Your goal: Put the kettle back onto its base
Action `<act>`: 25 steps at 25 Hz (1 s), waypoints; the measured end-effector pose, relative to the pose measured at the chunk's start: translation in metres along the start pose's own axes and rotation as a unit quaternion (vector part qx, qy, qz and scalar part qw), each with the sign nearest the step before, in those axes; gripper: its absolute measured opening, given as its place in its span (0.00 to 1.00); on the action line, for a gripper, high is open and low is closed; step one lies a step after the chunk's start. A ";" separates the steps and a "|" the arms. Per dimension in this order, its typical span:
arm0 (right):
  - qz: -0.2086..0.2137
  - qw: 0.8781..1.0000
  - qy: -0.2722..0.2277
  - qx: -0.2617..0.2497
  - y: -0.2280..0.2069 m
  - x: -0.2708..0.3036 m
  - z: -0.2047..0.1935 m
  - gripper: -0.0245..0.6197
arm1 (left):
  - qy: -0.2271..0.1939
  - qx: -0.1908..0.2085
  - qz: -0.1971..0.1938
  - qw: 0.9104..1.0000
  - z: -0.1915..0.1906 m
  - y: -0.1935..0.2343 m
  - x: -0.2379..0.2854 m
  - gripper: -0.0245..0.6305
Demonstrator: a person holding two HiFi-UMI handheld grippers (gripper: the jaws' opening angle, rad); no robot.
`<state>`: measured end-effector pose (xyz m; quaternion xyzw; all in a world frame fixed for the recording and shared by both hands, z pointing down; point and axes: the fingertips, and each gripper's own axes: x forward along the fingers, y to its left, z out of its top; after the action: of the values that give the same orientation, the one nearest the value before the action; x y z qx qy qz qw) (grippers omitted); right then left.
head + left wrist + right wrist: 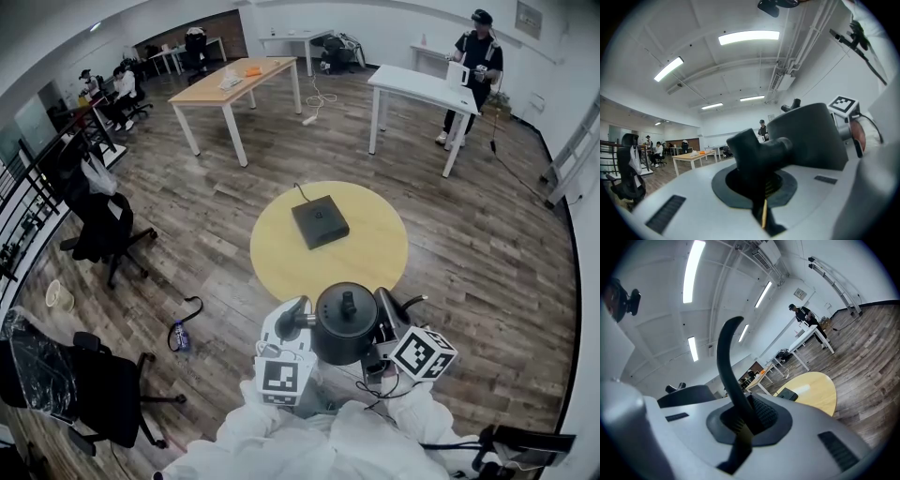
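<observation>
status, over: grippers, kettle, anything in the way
Both shut: left gripper on the kettle spout, right gripper on its handle. Kettle held at the near edge of the round table, off its base. Nothing on the base.

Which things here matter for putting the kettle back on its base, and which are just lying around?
For the job: kettle, gripped by left claw and right claw; base; round table.
Lying about: bottle on the floor; office chair; wooden table; white table.

Round yellow table (375, 258): black base (320, 221) near centre.
</observation>
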<state>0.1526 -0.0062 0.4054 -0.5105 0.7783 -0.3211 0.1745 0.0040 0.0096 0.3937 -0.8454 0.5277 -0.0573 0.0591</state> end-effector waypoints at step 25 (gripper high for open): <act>-0.017 1.000 0.006 -0.003 -0.033 0.188 0.033 0.06 | 0.000 -0.011 -0.006 1.000 -0.023 0.116 0.158 0.04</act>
<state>0.1161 -0.1967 0.4139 -0.5222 0.7714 -0.3252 0.1629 -0.0333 -0.1841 0.4033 -0.8494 0.5229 -0.0521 0.0492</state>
